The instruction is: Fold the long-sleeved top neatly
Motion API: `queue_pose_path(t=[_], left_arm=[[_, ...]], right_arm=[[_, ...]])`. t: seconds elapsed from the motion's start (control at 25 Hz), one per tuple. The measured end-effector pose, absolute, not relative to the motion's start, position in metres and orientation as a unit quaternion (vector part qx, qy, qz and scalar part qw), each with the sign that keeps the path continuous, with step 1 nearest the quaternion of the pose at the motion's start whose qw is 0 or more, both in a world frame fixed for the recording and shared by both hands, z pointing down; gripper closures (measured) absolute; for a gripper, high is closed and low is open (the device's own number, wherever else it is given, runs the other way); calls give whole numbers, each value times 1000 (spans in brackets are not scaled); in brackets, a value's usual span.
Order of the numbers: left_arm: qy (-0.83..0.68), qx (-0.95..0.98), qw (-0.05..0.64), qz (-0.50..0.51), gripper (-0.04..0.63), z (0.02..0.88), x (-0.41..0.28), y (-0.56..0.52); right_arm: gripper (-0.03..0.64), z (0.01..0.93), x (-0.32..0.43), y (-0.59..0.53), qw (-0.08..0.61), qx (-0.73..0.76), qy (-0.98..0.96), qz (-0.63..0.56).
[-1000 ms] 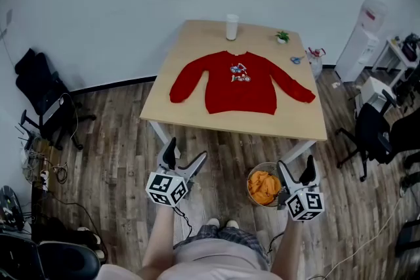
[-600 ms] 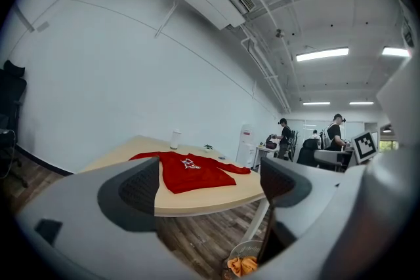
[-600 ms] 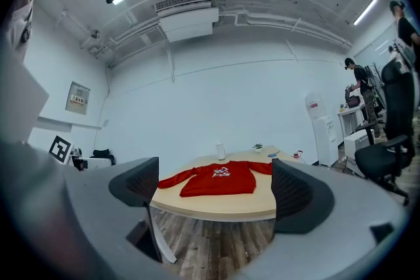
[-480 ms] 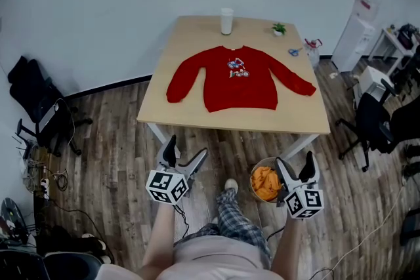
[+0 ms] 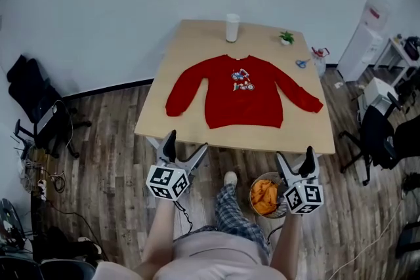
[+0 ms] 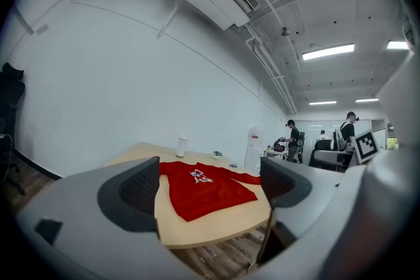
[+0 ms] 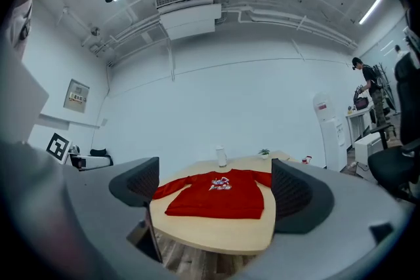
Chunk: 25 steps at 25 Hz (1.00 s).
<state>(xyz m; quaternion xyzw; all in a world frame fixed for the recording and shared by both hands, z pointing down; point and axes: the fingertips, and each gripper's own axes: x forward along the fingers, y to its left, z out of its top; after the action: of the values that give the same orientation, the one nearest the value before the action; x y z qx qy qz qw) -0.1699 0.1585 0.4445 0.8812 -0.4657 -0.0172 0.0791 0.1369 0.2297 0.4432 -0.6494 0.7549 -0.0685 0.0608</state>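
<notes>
Lying flat at upper centre, the red long-sleeved top point(image 5: 243, 92) spreads across the light wooden table point(image 5: 197, 42); lower down, the left gripper point(image 5: 186, 144) and right gripper point(image 5: 294, 155) hang wide-jawed, empty.

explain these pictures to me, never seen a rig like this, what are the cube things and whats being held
No robot: a person faces a table holding a two-jaw tool in each hand, the left gripper and the right gripper. The marker cube on each is part of it. The head view comes from a camera on the person's head, looking down; the two gripper views come from cameras on the tools, looking out between their jaws. On the table lie a red long-sleeved top spread flat, a white cup, a small plant and scissors. Both grippers are open and hold nothing.
</notes>
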Motion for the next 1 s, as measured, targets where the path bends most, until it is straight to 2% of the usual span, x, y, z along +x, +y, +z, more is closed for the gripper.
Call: queue_pose_path(t=[0.64, 1.0], left_arm=[[-517, 852, 80, -1, 133, 429, -130, -66], [-535, 841, 81, 20, 133, 432, -118, -131]], right_arm=[[106, 425, 209, -26, 66, -634, 767, -79], [114, 434, 210, -104, 58, -617, 779, -98]])
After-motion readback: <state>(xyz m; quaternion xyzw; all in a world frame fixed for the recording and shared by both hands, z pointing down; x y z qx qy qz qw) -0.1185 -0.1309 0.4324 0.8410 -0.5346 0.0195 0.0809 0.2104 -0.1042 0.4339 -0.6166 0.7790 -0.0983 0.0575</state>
